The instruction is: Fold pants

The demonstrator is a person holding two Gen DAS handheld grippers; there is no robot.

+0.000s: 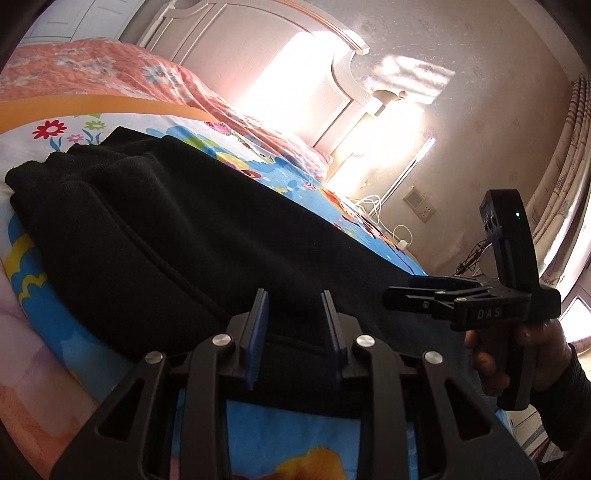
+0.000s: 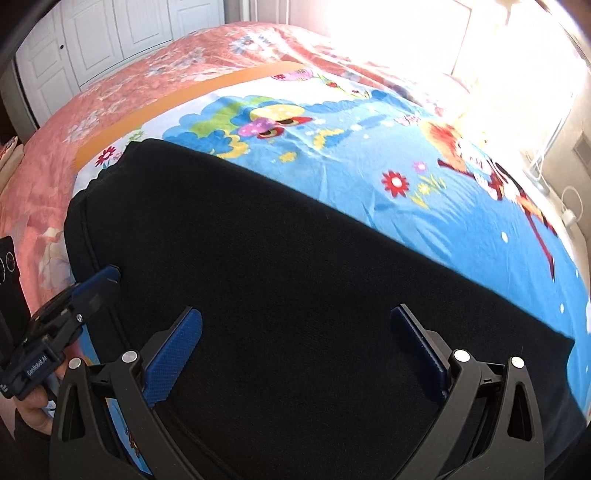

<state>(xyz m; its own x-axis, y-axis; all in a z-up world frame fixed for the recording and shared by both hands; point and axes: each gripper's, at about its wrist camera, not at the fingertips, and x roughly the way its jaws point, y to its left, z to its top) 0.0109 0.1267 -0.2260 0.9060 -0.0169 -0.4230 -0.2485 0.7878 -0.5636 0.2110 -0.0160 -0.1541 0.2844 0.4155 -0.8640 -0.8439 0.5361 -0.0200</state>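
Observation:
Black pants (image 1: 177, 229) lie folded lengthwise across a blue cartoon-print sheet (image 2: 424, 236) on a bed. In the left wrist view my left gripper (image 1: 295, 325) hovers low over the near end of the pants. Its blue pads (image 1: 256, 332) stand a narrow gap apart, and only the cloth below shows between them. The right wrist view shows the left gripper (image 2: 110, 275) at the left edge of the pants (image 2: 295, 277). My right gripper (image 2: 295, 332) is wide open above the middle of the pants, with nothing between its pads (image 2: 173, 354). A hand holds the right gripper (image 1: 395, 295) at the right.
A pink floral quilt (image 1: 92, 70) covers the far part of the bed, with an orange band (image 2: 192, 92) at the sheet's border. A white headboard (image 1: 240, 48) stands behind it. Cables and a charger (image 1: 400, 242) lie by the wall. White doors (image 2: 110, 33) are at the far left.

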